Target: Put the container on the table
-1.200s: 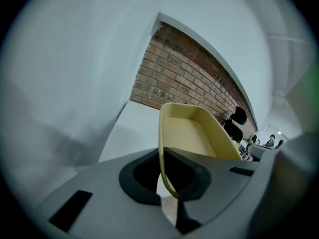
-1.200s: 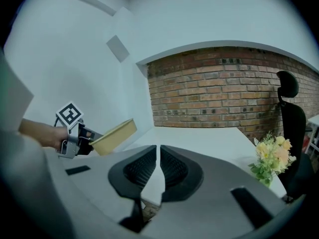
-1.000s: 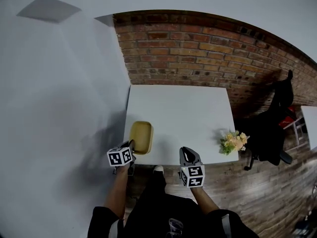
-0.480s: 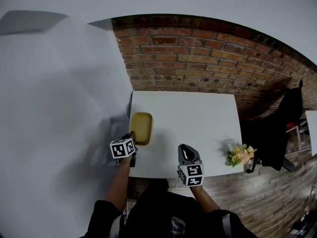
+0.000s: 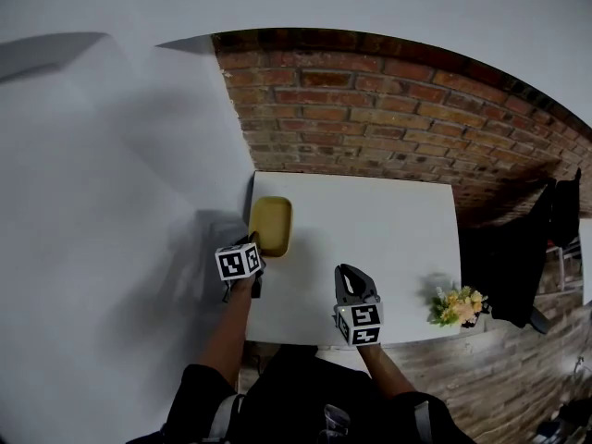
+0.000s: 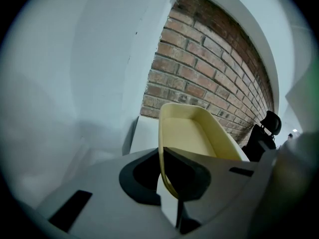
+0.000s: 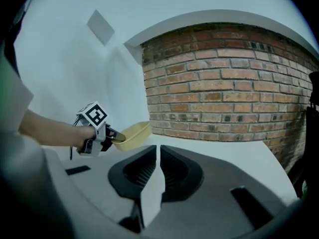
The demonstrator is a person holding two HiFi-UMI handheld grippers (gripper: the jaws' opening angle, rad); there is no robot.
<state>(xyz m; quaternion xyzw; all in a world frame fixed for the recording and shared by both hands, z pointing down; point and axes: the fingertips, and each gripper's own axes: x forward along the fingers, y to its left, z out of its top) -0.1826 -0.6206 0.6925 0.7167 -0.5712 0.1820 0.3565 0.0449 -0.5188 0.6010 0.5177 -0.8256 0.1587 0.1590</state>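
Observation:
A shallow yellow container [image 5: 271,225] is over the left part of the white table [image 5: 370,229], close to the left edge. My left gripper [image 5: 254,251] is shut on its near rim. In the left gripper view the container [image 6: 192,133] tilts away from me, its rim pinched in the left gripper [image 6: 162,152]. I cannot tell whether its base touches the table. My right gripper [image 5: 350,274] hovers over the table's front edge, shut and holding nothing. The right gripper view shows the right gripper [image 7: 157,149] with nothing in it, and the left gripper [image 7: 112,135] holding the container [image 7: 133,133].
A bunch of pale flowers [image 5: 458,305] stands at the table's front right corner. A brick wall [image 5: 388,128] rises behind the table and a white wall [image 5: 111,202] runs along its left. A black chair [image 5: 518,266] is on the right.
The left gripper has carried the container from the table's front left edge farther in over the table. The person has come closer to the table. The right gripper has stayed shut.

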